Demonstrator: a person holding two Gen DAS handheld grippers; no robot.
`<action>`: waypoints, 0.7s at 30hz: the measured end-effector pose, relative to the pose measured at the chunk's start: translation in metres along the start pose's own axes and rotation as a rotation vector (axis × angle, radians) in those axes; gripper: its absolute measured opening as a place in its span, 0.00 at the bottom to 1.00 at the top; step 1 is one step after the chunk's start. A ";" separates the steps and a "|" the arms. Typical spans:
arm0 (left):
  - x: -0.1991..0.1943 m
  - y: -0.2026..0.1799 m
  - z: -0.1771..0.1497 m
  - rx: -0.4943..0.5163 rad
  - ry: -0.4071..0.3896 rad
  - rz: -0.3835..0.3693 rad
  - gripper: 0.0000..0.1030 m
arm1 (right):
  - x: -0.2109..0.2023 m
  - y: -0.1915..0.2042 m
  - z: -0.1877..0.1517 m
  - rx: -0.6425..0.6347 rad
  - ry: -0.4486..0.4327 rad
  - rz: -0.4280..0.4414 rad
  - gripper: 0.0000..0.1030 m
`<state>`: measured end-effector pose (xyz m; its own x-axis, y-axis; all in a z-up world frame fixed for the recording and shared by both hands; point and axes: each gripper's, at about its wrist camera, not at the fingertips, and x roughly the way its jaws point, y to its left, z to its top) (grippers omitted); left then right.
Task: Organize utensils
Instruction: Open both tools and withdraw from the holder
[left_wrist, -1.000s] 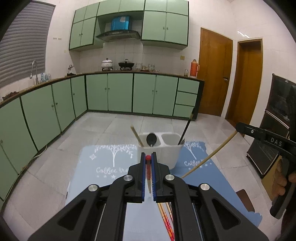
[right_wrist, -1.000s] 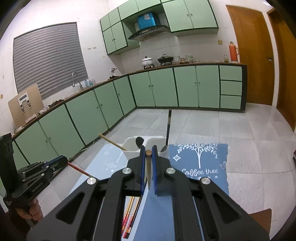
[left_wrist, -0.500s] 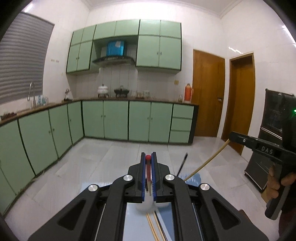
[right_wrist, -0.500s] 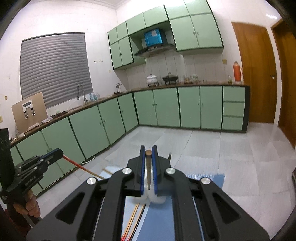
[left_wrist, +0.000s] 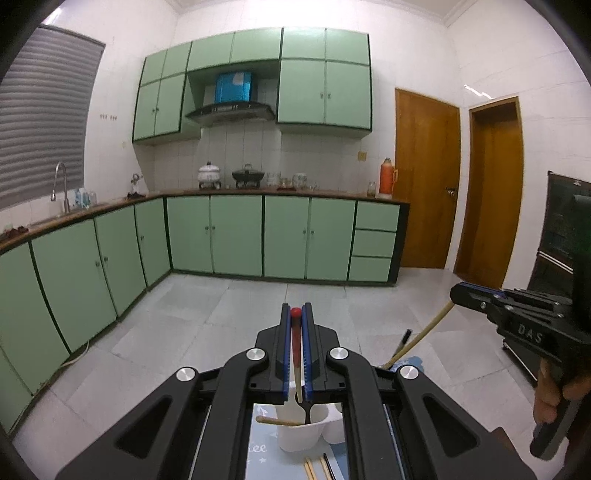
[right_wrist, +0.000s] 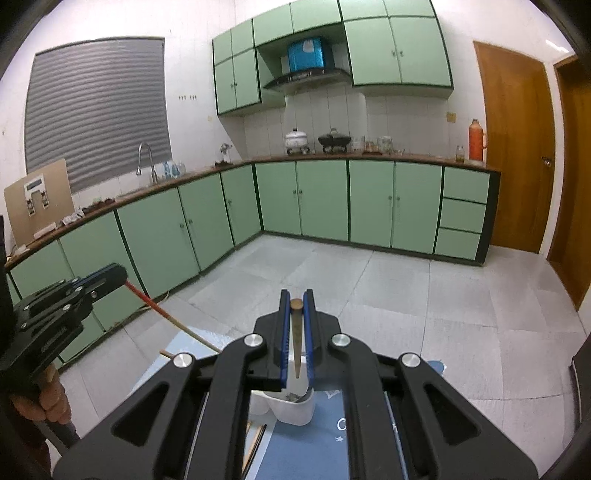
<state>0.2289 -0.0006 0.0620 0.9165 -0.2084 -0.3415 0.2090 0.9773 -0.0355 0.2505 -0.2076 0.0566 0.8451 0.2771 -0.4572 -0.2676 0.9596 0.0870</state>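
My left gripper (left_wrist: 295, 314) is shut on a red-topped chopstick (left_wrist: 296, 343) that points down toward a white two-part utensil holder (left_wrist: 301, 434). My right gripper (right_wrist: 296, 299) is shut on a brown wooden chopstick (right_wrist: 296, 332), held above the same holder (right_wrist: 293, 408). The holder has a dark spoon and a wooden chopstick in it. Each gripper also shows in the other's view: the right gripper (left_wrist: 456, 293) with its stick, the left gripper (right_wrist: 120, 273) with its red stick.
The holder stands on a blue printed mat (right_wrist: 306, 454). Loose chopsticks (left_wrist: 317, 467) lie on the mat in front of it. Green kitchen cabinets (left_wrist: 236, 236) and a tiled floor lie beyond. A dark appliance (left_wrist: 561, 229) stands at the right.
Both grippers rose and tilted up with their chopsticks. The holder dropped from mid-frame to under the fingers, and more of the room shows.
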 end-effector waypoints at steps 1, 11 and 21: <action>0.007 0.000 -0.002 0.003 0.009 0.004 0.05 | 0.006 0.000 -0.002 0.001 0.009 0.001 0.06; 0.037 0.004 -0.022 0.002 0.089 0.003 0.15 | 0.024 0.005 -0.017 -0.016 0.045 0.016 0.11; -0.007 0.011 -0.018 -0.022 0.018 0.013 0.43 | -0.031 -0.004 -0.021 0.026 -0.070 -0.013 0.40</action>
<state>0.2184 0.0126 0.0468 0.9127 -0.1954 -0.3589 0.1894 0.9805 -0.0520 0.2157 -0.2206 0.0512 0.8792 0.2663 -0.3952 -0.2449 0.9639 0.1047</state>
